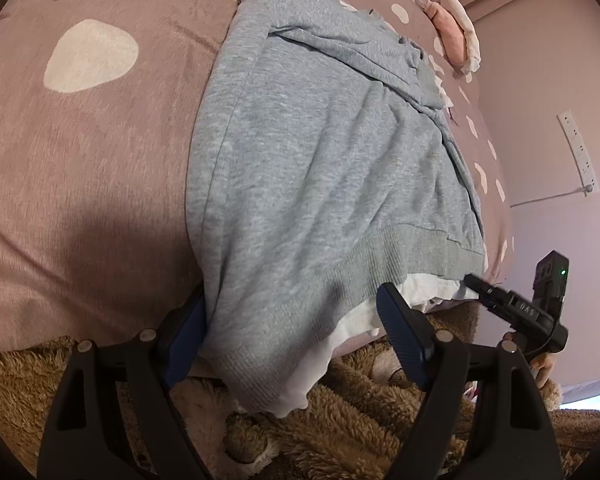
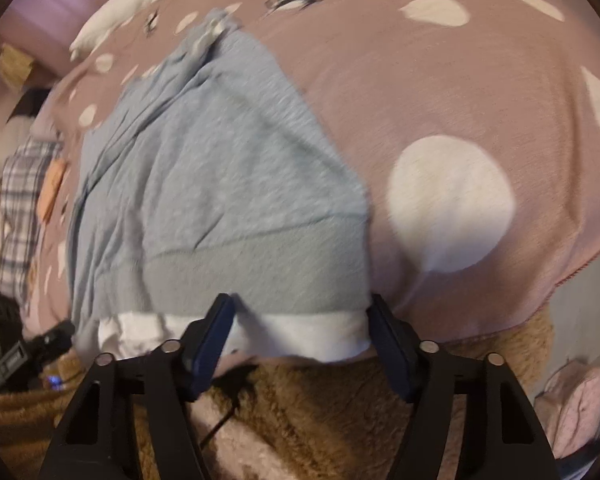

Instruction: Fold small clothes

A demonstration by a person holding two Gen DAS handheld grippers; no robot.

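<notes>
Shaggy brown fleece (image 1: 340, 432), ribbed grey sweatshirt hem (image 2: 260, 280), smooth spotted pink sheet (image 1: 80, 168)

No readable text anywhere (device markings too blurred).

So the whole thing sits on a bed (image 1: 100, 168) with a dusty-pink cover dotted with white blobs, filling most of both views. A grey sweatshirt (image 1: 320, 160) lies flat across the middle of it, ribbed hem toward the bottom of the frame, with a white layer (image 2: 300, 332) peeking out under that hem. A fuzzy brown blanket (image 1: 340, 432) runs along the bottom edge. There's a pink and white bundle (image 1: 458, 36) upper right in the left view, and plaid fabric (image 2: 20, 200) far left in the right view.
</notes>
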